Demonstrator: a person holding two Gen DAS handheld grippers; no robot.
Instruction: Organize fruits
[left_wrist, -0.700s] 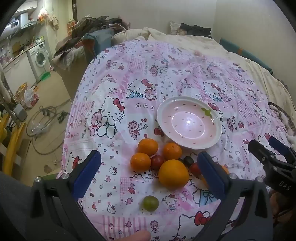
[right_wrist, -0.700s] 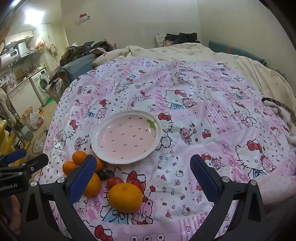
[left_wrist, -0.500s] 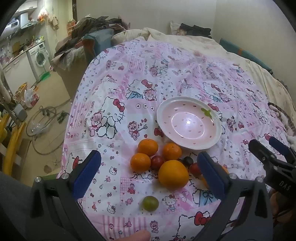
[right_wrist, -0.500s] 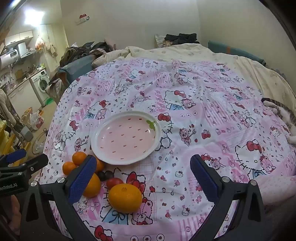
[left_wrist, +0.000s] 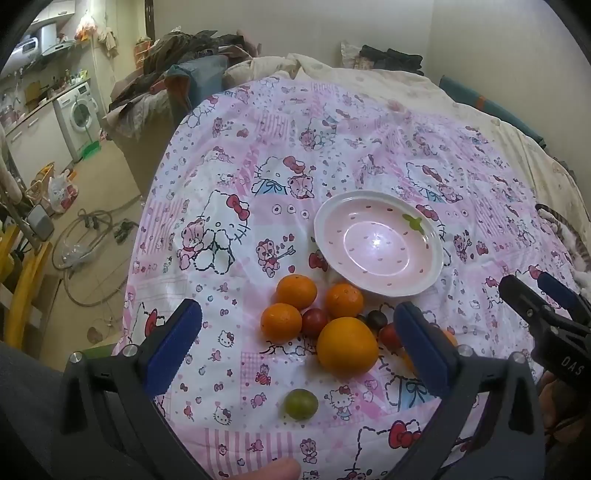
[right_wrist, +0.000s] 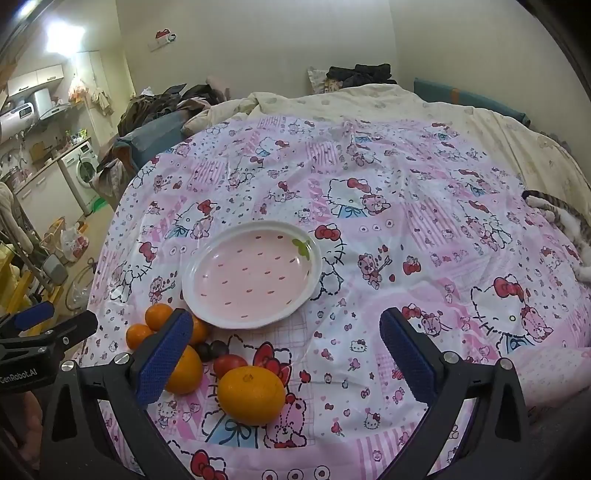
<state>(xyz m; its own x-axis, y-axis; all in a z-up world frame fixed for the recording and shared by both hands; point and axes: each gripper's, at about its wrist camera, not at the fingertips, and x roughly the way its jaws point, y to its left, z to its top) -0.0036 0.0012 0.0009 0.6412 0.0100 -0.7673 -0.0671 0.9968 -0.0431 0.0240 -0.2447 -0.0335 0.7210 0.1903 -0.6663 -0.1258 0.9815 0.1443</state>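
Fruits sit clustered on the bed's pink cartoon sheet (left_wrist: 229, 177), just beside the near rim of the empty pink plate (left_wrist: 378, 248): big orange (left_wrist: 347, 345), three smaller oranges, dark and red small ones (types unclear), one green fruit (left_wrist: 300, 404) apart from the cluster. Left hand-held gripper (left_wrist: 295, 343) jaws spread wide, nothing held. Right hand-held gripper (right_wrist: 286, 349) likewise wide, nothing gripped.
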